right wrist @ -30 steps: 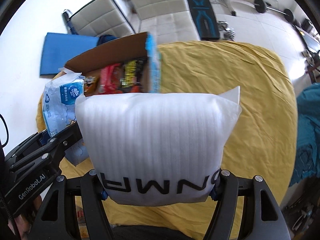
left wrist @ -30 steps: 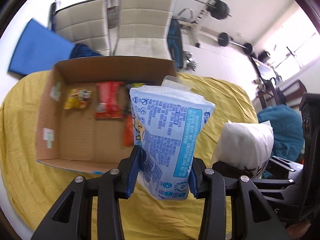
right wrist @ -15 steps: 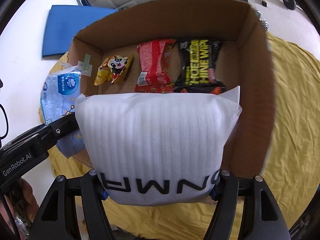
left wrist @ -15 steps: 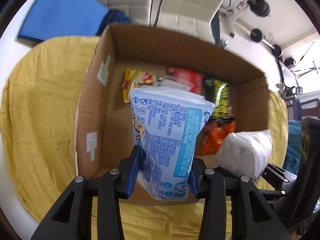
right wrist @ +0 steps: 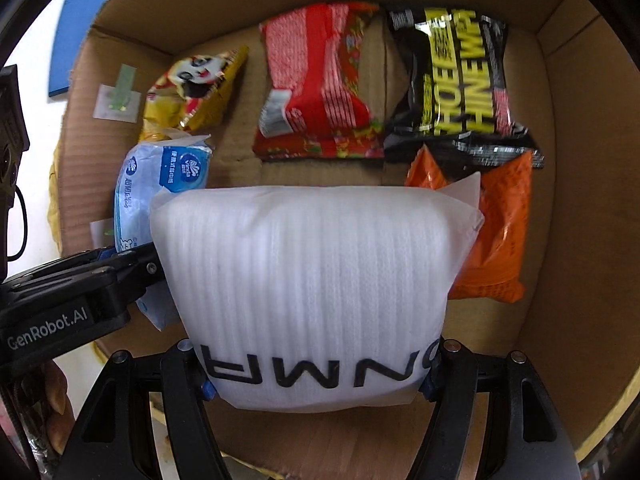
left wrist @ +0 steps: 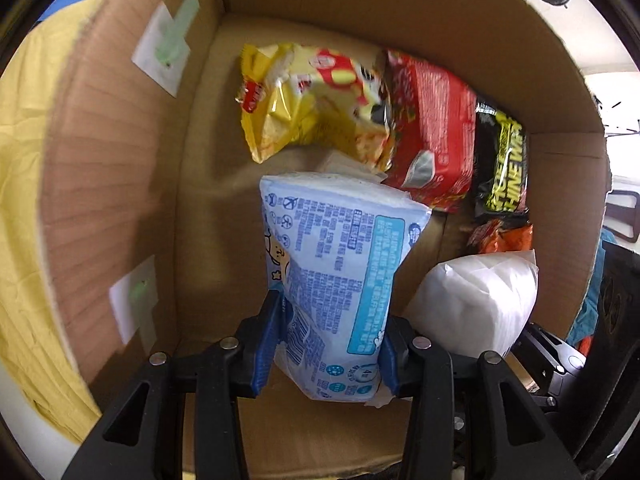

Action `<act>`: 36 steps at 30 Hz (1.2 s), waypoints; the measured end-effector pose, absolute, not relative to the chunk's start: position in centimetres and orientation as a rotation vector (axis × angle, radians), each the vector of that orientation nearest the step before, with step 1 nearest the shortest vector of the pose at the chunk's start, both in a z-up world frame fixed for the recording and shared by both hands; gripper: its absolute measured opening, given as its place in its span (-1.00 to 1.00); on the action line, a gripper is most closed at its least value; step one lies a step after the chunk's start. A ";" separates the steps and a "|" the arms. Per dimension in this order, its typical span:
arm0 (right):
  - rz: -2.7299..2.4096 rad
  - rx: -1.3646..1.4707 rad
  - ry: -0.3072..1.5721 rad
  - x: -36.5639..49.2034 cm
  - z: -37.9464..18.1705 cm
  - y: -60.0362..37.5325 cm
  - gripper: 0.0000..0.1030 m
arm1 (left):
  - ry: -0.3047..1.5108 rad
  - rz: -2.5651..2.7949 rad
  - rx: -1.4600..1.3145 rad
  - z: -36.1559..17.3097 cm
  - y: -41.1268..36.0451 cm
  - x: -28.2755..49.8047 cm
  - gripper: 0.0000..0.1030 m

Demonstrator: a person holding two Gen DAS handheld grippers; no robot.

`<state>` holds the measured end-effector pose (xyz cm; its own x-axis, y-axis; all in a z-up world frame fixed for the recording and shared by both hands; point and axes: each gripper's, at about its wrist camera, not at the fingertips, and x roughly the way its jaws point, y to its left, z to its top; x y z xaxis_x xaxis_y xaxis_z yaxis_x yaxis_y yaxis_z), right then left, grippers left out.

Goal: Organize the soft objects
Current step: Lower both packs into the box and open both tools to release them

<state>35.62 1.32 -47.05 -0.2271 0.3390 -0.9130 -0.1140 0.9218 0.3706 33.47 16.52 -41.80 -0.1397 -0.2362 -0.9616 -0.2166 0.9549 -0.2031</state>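
My left gripper [left wrist: 326,346] is shut on a blue tissue pack [left wrist: 338,272] and holds it inside the cardboard box [left wrist: 108,168], near its left wall. My right gripper [right wrist: 316,364] is shut on a white foam pouch [right wrist: 316,280] with black letters, held low inside the same box [right wrist: 584,208]. The pouch shows in the left wrist view [left wrist: 476,304], right of the tissue pack. The tissue pack shows in the right wrist view [right wrist: 160,184], left of the pouch.
On the box floor lie a yellow snack bag [right wrist: 192,88], a red noodle pack [right wrist: 316,80], a black and yellow pack [right wrist: 460,80] and an orange bag [right wrist: 496,232]. A yellow cloth [left wrist: 24,152] covers the table around the box.
Both grippers have moved forward and down into the box with their loads. The box walls now fill both views.
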 end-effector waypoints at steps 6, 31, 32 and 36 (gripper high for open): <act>0.406 0.135 1.767 36.0 -48.3 1.8 0.43 | 1.779 -0.027 -0.310 -44.1 16.6 33.1 -0.18; 0.384 0.025 1.774 36.1 -44.6 5.7 0.64 | 1.797 -0.011 -0.312 -44.4 16.4 30.8 -0.07; 0.384 0.024 1.773 36.0 -44.3 5.8 0.65 | 1.789 -0.013 -0.309 -44.2 16.3 30.6 -0.07; 0.392 0.031 1.769 35.9 -43.0 5.4 0.65 | 1.767 -0.017 -0.304 -43.1 15.7 30.2 -0.07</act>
